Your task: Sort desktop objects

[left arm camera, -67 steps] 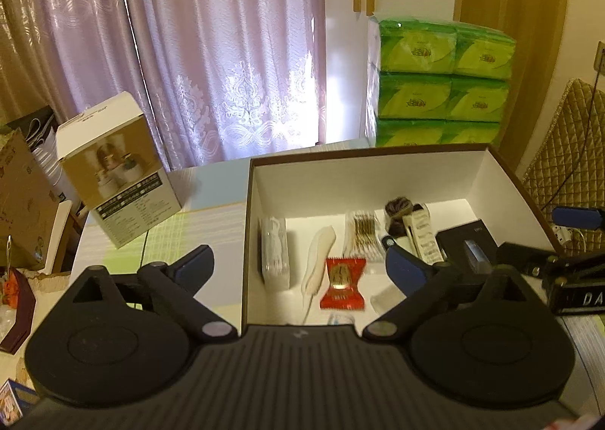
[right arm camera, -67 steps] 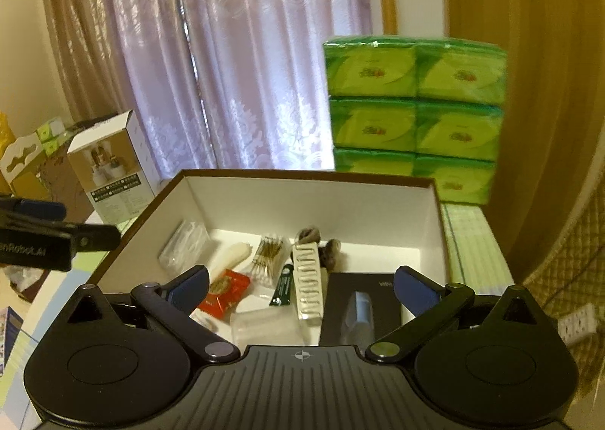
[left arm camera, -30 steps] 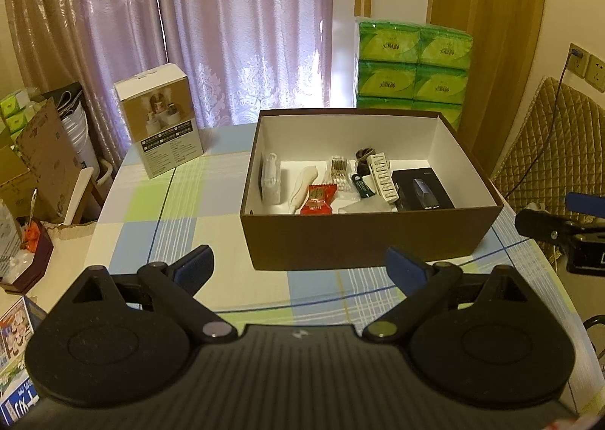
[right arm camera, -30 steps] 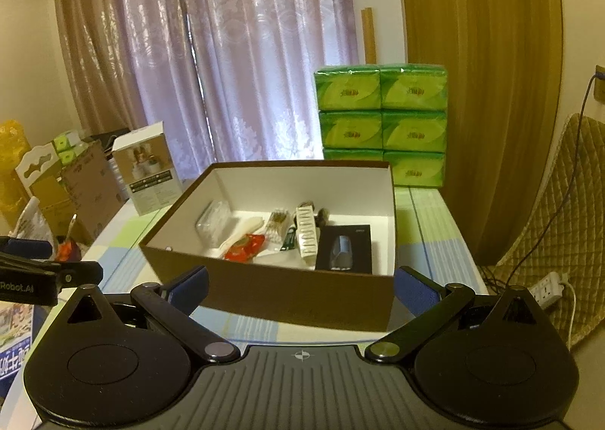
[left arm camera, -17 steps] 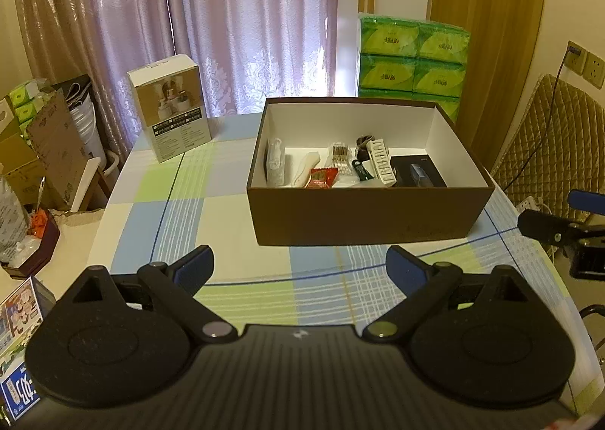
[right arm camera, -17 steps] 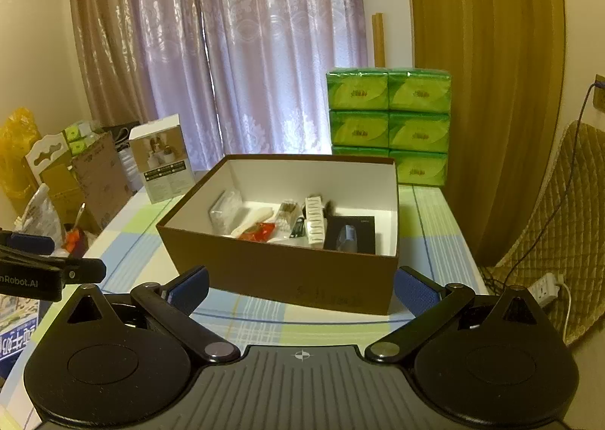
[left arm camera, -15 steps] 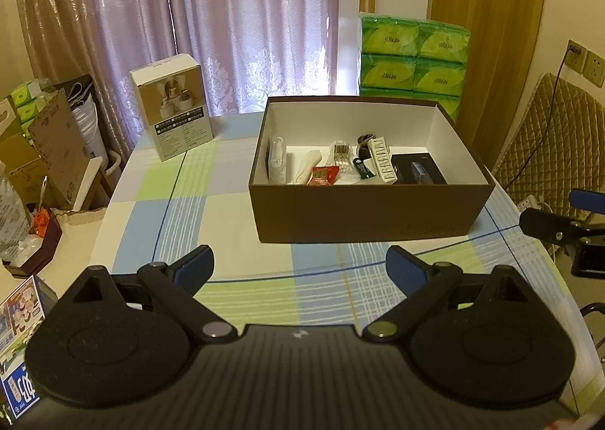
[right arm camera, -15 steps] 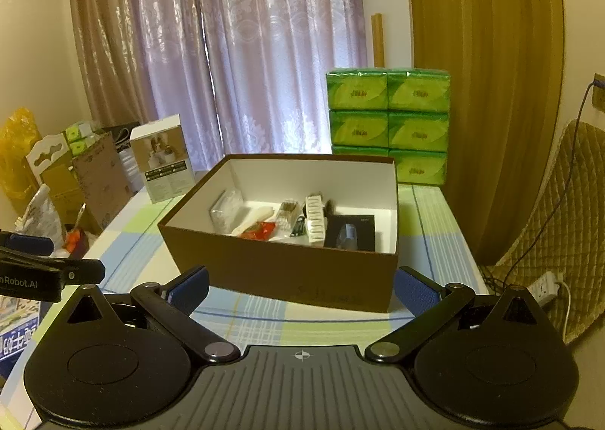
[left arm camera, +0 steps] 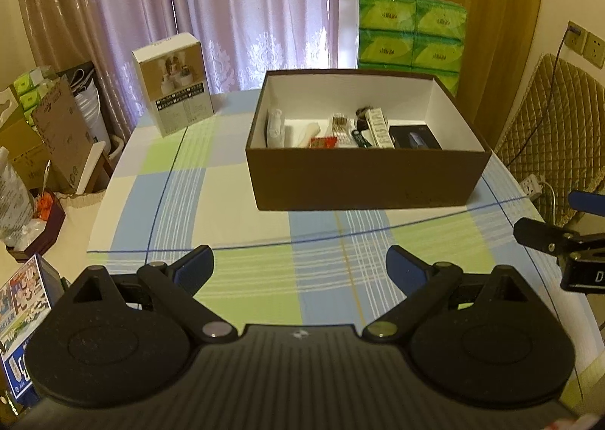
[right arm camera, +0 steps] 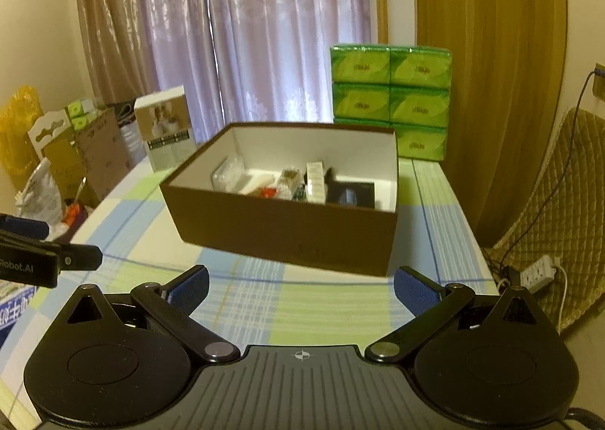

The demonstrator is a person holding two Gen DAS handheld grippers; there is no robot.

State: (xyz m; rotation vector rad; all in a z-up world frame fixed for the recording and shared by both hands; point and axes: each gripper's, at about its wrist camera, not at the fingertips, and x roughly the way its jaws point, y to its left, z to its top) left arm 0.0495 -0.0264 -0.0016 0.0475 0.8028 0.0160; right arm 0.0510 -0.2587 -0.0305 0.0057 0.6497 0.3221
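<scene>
A brown box (left arm camera: 370, 180) with a white inside stands on the checked tablecloth (left arm camera: 234, 225), also visible as the brown box (right arm camera: 287, 229) in the right wrist view. Inside lie several small items: a red packet (left arm camera: 323, 142), a white tube (left arm camera: 308, 133), a white strip pack (left arm camera: 380, 127) and a black case (left arm camera: 416, 137). My left gripper (left arm camera: 300, 265) is open and holds nothing, well back from the box's near wall. My right gripper (right arm camera: 300, 284) is open too, hovering before the box's near right corner.
A white product carton (left arm camera: 172, 84) stands at the table's far left. Stacked green tissue packs (left arm camera: 410, 36) sit behind the box. A quilted chair (left arm camera: 552, 127) is at the right, cardboard clutter (left arm camera: 56, 135) off the left edge. The other gripper's tip (left arm camera: 548, 237) shows at the right.
Both grippers have pulled back and up from over the box's inside; the box now looks smaller and farther away. Both stay open, and the items in the box have not moved.
</scene>
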